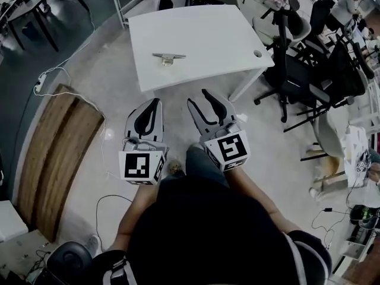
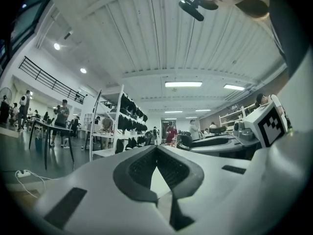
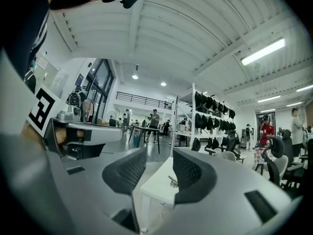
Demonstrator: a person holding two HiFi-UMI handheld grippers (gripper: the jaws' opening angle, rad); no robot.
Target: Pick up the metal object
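Observation:
The metal object point(image 1: 168, 57), a small silvery bar with a round base, lies on the white table point(image 1: 208, 34) near its front left part. Both grippers hang in the air short of the table's front edge, well clear of the object. My left gripper point(image 1: 155, 102) has its jaws shut tip to tip with nothing between them; in the left gripper view the left gripper point(image 2: 156, 150) shows the same. My right gripper point(image 1: 198, 97) stands open and empty. In the right gripper view the metal object point(image 3: 172, 181) shows on the table corner point(image 3: 156, 185), far beyond the right gripper point(image 3: 159, 173).
Black office chairs point(image 1: 297, 70) crowd the table's right side. Wooden boards point(image 1: 56, 153) lie on the floor at the left, with a power strip and cables point(image 1: 41, 83). A dark desk point(image 1: 29, 5) stands at the far left. Shelving point(image 3: 210, 121) and people stand in the background.

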